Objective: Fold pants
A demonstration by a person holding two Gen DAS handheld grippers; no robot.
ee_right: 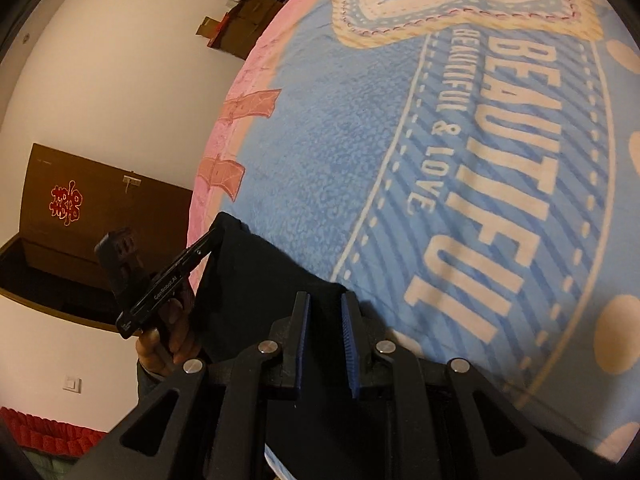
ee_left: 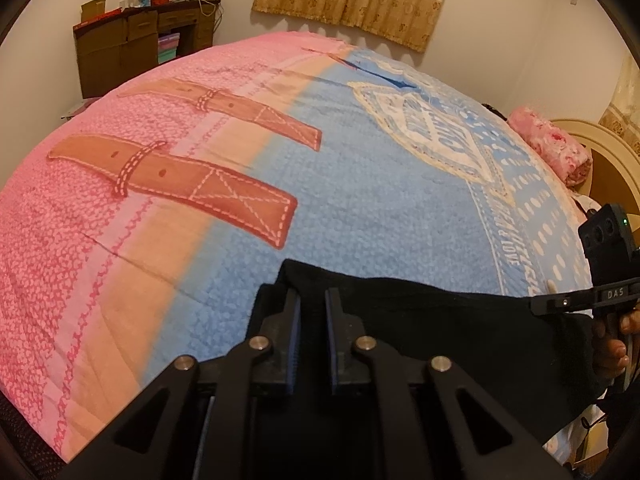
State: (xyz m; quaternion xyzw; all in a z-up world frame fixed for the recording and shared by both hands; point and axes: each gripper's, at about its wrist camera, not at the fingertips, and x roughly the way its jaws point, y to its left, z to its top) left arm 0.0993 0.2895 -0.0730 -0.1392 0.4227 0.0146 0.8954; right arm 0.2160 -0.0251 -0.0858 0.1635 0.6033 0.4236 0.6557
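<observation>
Left wrist view showed the left gripper (ee_left: pixel 313 300) with its blue-padded jaws drawn close but a narrow gap showing between them, the edge of the black fabric pants (ee_left: pixel 440 320) running through that gap; whether the pads truly pinched the cloth I could not tell; the right gripper (ee_left: pixel 560 303) met the same edge at the far corner, its jaws hidden from this side. In the right wrist view, the right gripper's jaws likewise stood slightly parted over the dark cloth, grip uncertain; the left gripper appeared at the opposite corner. The pants lay at the near edge of the pink and blue printed fleece blanket (ee_left: pixel 360 184), the edge stretched between both tools, probably so the fold could be carried evenly; a pink floral pillow (ee_left: pixel 556 148) sat well apart.
</observation>
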